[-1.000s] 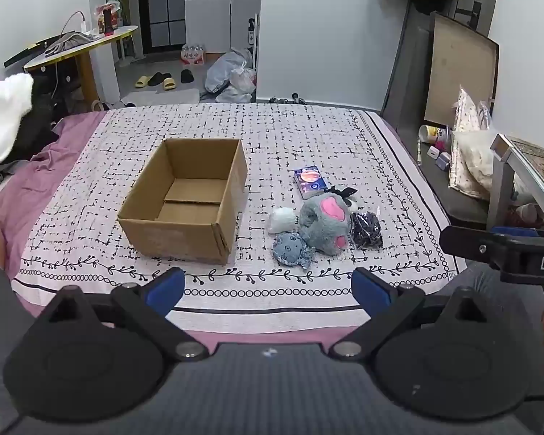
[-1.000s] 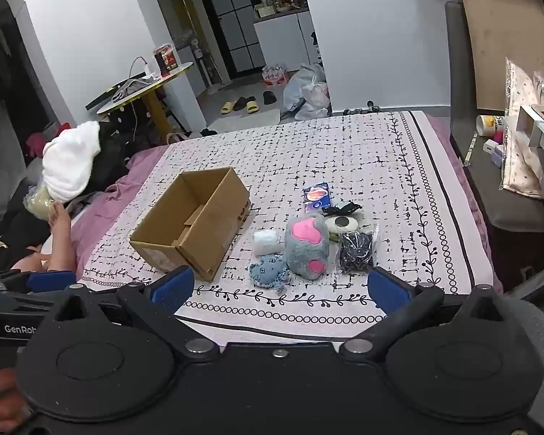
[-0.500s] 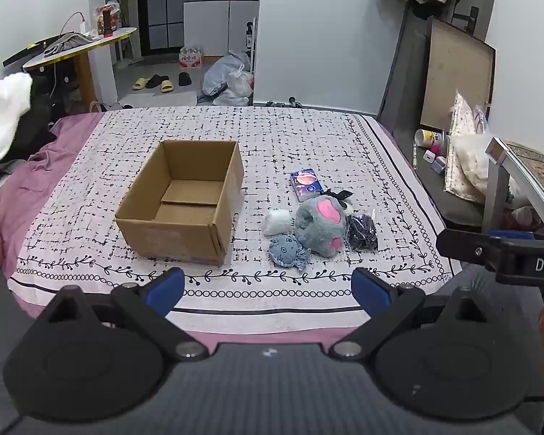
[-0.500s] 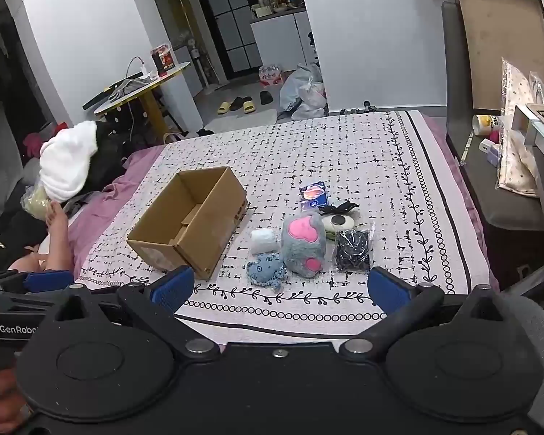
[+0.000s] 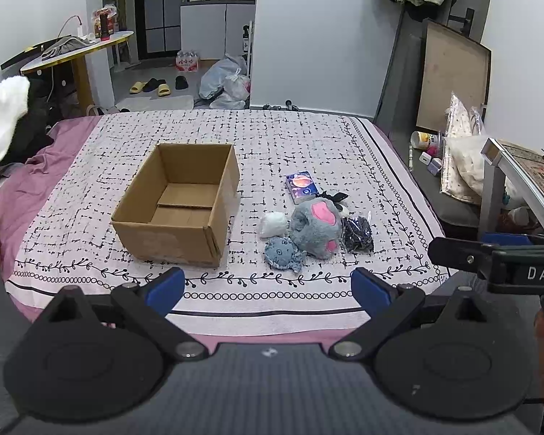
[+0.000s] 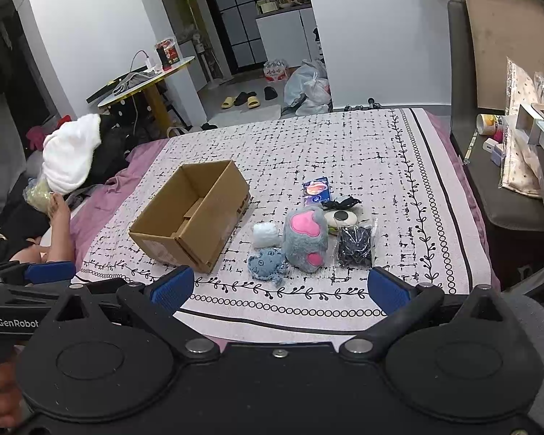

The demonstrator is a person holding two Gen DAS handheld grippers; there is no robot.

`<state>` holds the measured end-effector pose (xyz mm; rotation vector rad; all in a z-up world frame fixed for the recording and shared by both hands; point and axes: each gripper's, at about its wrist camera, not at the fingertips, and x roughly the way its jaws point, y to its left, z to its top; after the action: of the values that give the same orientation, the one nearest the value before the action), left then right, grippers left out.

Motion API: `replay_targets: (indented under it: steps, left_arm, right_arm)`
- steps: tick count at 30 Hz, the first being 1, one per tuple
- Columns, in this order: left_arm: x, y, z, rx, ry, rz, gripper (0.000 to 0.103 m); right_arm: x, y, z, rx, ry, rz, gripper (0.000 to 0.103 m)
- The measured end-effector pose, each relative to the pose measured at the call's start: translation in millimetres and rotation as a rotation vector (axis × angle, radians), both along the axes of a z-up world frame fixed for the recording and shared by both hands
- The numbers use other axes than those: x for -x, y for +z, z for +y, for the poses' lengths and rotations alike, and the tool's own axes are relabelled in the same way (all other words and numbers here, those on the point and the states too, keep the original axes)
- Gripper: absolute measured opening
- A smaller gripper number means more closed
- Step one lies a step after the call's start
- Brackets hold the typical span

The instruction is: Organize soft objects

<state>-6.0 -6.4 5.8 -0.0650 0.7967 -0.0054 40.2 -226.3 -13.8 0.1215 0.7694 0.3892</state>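
An open, empty cardboard box (image 5: 179, 203) (image 6: 194, 214) sits on the patterned bedspread. To its right lies a cluster: a grey plush paw with pink pads (image 5: 317, 226) (image 6: 305, 237), a small blue plush (image 5: 283, 253) (image 6: 266, 264), a white fluffy ball (image 5: 273, 224) (image 6: 265, 233), a black item in a clear bag (image 5: 358, 233) (image 6: 355, 246) and a blue packet (image 5: 301, 186) (image 6: 317, 190). My left gripper (image 5: 268, 288) is open and empty at the bed's near edge. My right gripper (image 6: 279, 288) is open and empty, also short of the cluster.
A white and black round item (image 6: 341, 217) lies behind the paw. A pile of clothes with a white towel (image 6: 70, 156) is at the bed's left. A bench with bags (image 5: 464, 170) stands on the right. A person's arm (image 6: 56, 232) rests at the left.
Both grippers have drawn back and risen slightly, so the box and the cluster look a little smaller and farther. Nothing on the bed has moved.
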Motion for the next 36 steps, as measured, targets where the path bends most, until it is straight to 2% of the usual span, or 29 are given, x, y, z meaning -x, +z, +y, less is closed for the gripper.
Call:
replay_targets:
  steps: [36]
  left_arm:
    - [15,5,-4,0.019,-0.018,-0.048,0.098]
  right_arm:
    - [11,6,-4,0.013,-0.017,-0.031,0.103]
